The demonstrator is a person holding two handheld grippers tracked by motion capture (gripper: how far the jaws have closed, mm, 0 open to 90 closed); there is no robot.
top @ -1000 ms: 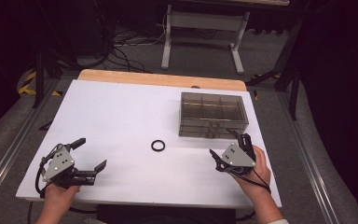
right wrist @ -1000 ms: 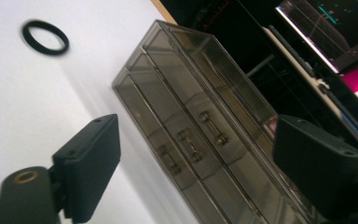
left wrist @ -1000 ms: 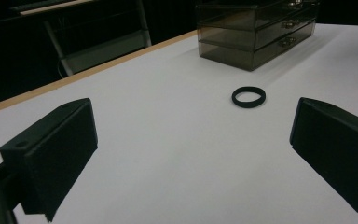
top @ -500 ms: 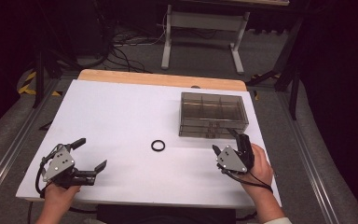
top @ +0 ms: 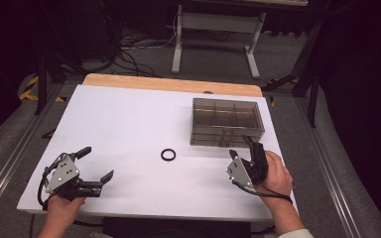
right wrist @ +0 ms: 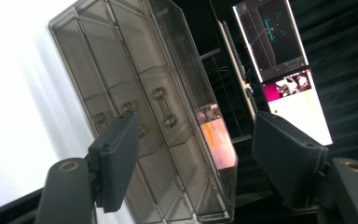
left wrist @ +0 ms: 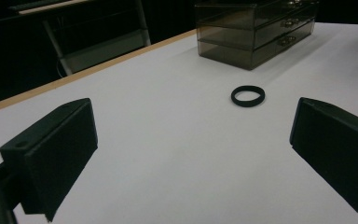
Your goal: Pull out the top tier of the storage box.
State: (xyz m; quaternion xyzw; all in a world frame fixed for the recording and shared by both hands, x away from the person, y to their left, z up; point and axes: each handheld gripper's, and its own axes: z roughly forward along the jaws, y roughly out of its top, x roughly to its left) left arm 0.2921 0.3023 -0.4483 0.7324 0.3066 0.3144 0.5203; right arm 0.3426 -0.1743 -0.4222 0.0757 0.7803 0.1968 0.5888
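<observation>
Facing the drawer box (top: pixel 227 121), the right gripper (top: pixel 244 147) has its jaws just narrowing, nothing between them; the left gripper (top: pixel 95 164) gapes wide, the ring (top: pixel 167 154) lying unobstructed on the table (top: pixel 129 119) between both.

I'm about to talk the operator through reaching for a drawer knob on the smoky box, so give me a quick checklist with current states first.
1. Right gripper lined up with the box: ok; the right gripper view looks at its front, rolled on its side.
2. Right jaws free: ok; they have just been closing, with nothing between them.
3. Drawer knobs within view: ok.
4. Drawers shut: ok, fronts look flush in the left gripper view.
5. Left gripper out of the way: ok, open and apart from the ring.
6. Jaws touching a knob: not ok, there's a gap in the high view.
</observation>
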